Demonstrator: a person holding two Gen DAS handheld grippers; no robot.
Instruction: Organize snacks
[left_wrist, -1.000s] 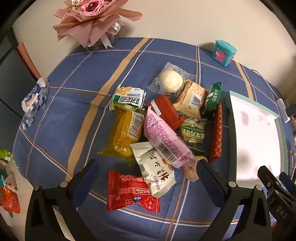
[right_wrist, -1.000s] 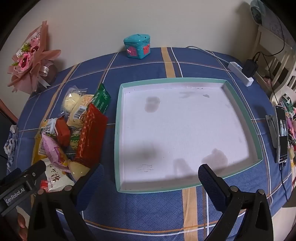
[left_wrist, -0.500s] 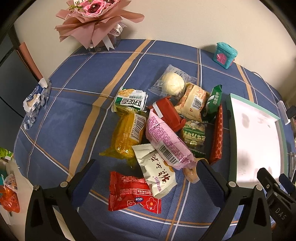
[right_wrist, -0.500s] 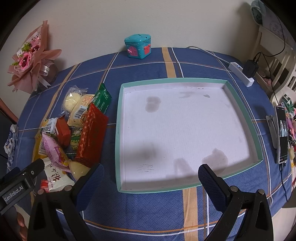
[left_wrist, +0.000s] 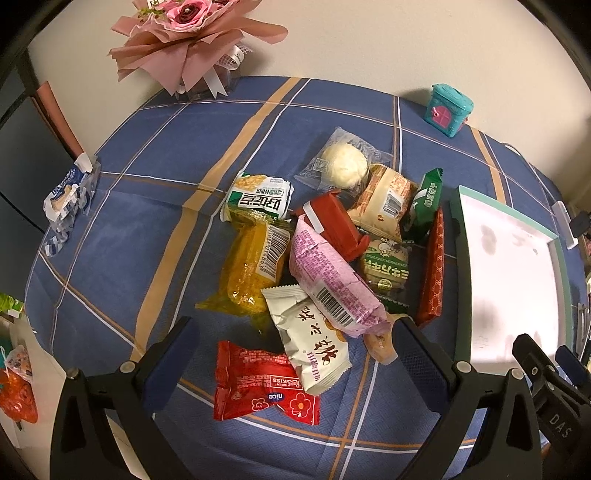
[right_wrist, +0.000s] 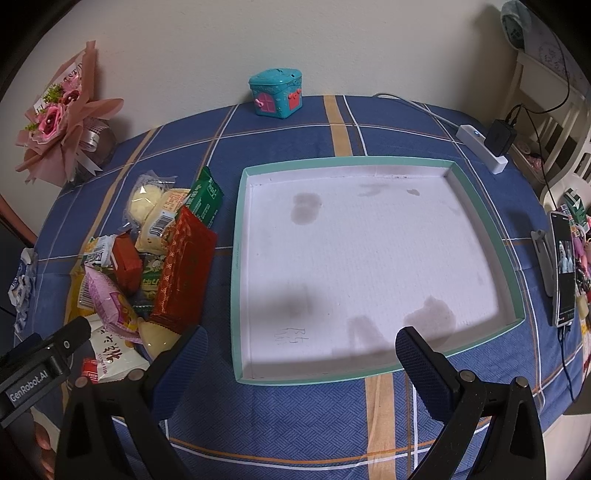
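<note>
1. This is a home, a lived-in room, not a shop or a lab.
2. The surface (right_wrist: 280, 413) wears a blue plaid cloth with tan and white stripes and stands against a plain cream wall.
3. A bouquet (left_wrist: 192, 40) of pink roses in pink paper stands at the wall; a small teal house-shaped tin (right_wrist: 276, 94) stands farther along it.
4. A white power strip (right_wrist: 480, 149) with a black charger plugged in lies at the far right corner, and a phone (right_wrist: 563, 273) with its screen lit is propped at the right edge.
5. A white wooden chair (right_wrist: 546, 110) stands beyond that corner.
6. Packaged snacks (left_wrist: 321, 251) lie heaped beside a shallow teal-rimmed tray (right_wrist: 476, 192).
</note>
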